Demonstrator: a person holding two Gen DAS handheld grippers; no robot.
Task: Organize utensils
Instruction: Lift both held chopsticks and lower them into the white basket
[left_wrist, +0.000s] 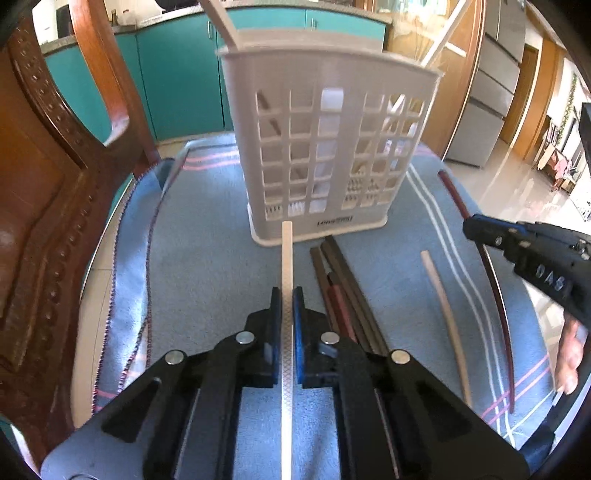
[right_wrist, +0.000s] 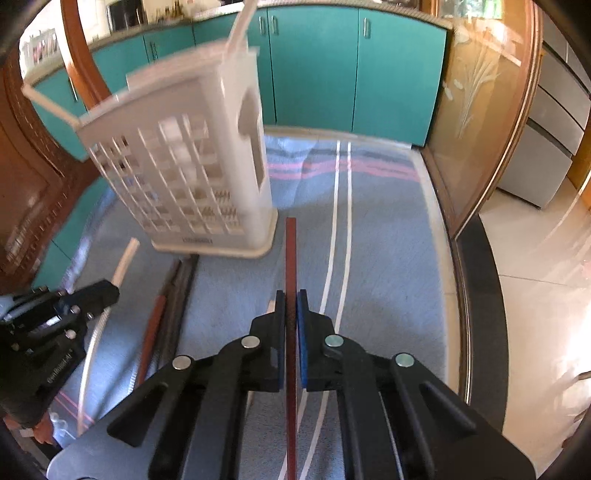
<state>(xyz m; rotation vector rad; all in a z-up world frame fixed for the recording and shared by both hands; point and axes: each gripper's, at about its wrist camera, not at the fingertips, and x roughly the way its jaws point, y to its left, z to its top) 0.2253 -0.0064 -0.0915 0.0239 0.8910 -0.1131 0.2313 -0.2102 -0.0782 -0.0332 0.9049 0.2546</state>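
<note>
A white slotted utensil holder stands on the blue towel, with two white chopsticks sticking out of its top; it also shows in the right wrist view. My left gripper is shut on a white chopstick that points at the holder's base. My right gripper is shut on a dark red chopstick, held to the right of the holder; it shows at the right of the left wrist view. Several dark and red chopsticks and a cream one lie on the towel.
The blue striped towel covers a table top. A carved wooden chair stands at the left. Teal cabinets line the back. A glass-panelled wooden door and tiled floor lie to the right.
</note>
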